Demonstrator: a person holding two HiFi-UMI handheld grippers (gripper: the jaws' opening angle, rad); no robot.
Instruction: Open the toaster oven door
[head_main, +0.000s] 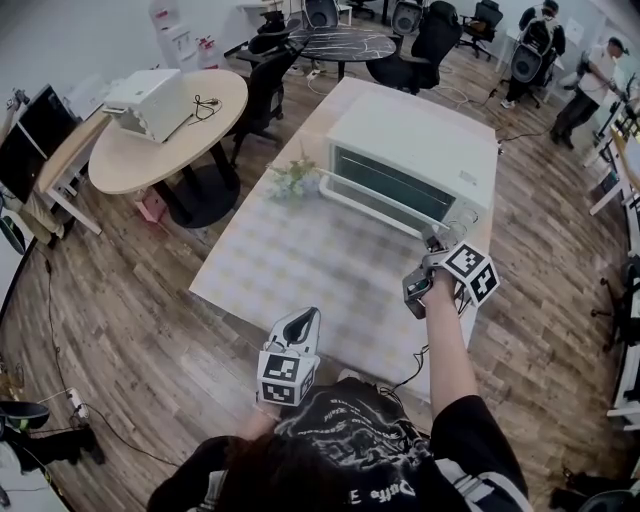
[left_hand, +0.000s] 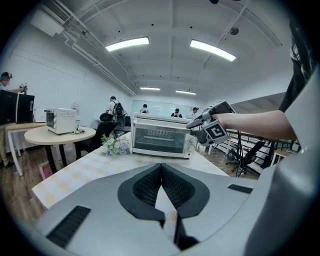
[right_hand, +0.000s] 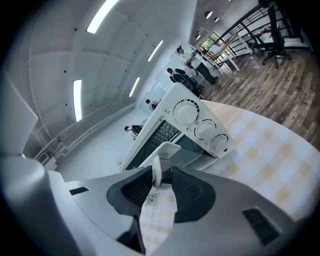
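A white toaster oven (head_main: 420, 140) stands at the far right of the checked table, its glass door facing me and looking closed. My right gripper (head_main: 437, 243) is at the right end of the door's white handle (head_main: 375, 205). In the right gripper view the handle end (right_hand: 167, 149) sits between the pads of the right gripper (right_hand: 161, 172); the left pad is close against it and a narrow dark gap shows on the other side. Three knobs (right_hand: 197, 125) lie just right of the jaws. My left gripper (head_main: 305, 320) hovers over the table's near edge, shut and empty (left_hand: 161, 167).
A small bunch of flowers (head_main: 295, 178) lies left of the oven on the checked tablecloth (head_main: 290, 270). A round table (head_main: 130, 160) to the left carries another white appliance (head_main: 150, 100). Office chairs (head_main: 265, 75) and several people stand farther back.
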